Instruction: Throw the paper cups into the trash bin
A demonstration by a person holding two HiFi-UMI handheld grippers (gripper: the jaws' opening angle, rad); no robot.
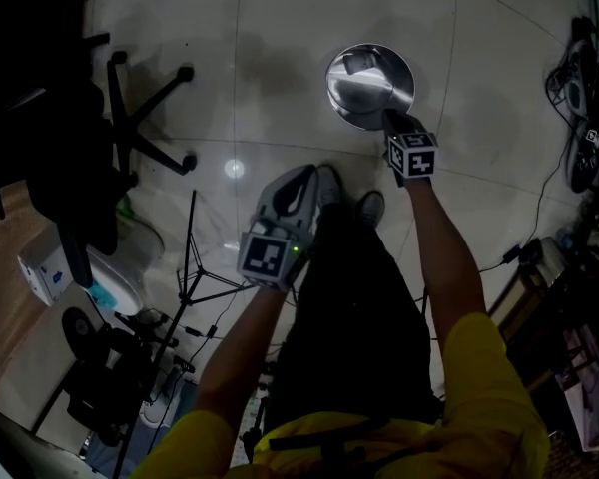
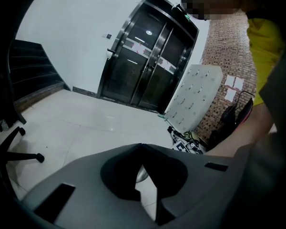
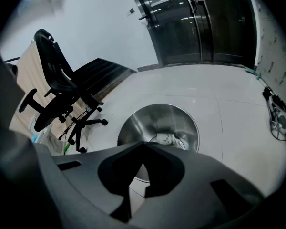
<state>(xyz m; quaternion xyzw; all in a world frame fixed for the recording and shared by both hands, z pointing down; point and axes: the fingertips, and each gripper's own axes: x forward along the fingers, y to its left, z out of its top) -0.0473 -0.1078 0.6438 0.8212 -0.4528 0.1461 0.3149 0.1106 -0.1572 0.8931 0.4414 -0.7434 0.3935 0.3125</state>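
A round steel trash bin [image 1: 371, 96] stands on the pale tiled floor ahead of the person's feet. A white paper cup [image 1: 359, 63] lies on its side inside it, and the right gripper view shows the same cup [image 3: 166, 139] at the bottom of the bin [image 3: 133, 128]. My right gripper [image 1: 392, 120] hangs over the bin's near rim, its jaws shut with nothing between them [image 3: 143, 144]. My left gripper [image 1: 298, 186] is held lower and to the left, over the floor, shut and empty [image 2: 142, 146].
A black office chair [image 1: 130, 118] stands to the left, also seen in the right gripper view [image 3: 57, 89]. A tripod stand [image 1: 190, 277] and clutter sit at the lower left. Cables and gear [image 1: 579, 108] lie along the right wall. Glass doors [image 2: 143, 66] are ahead.
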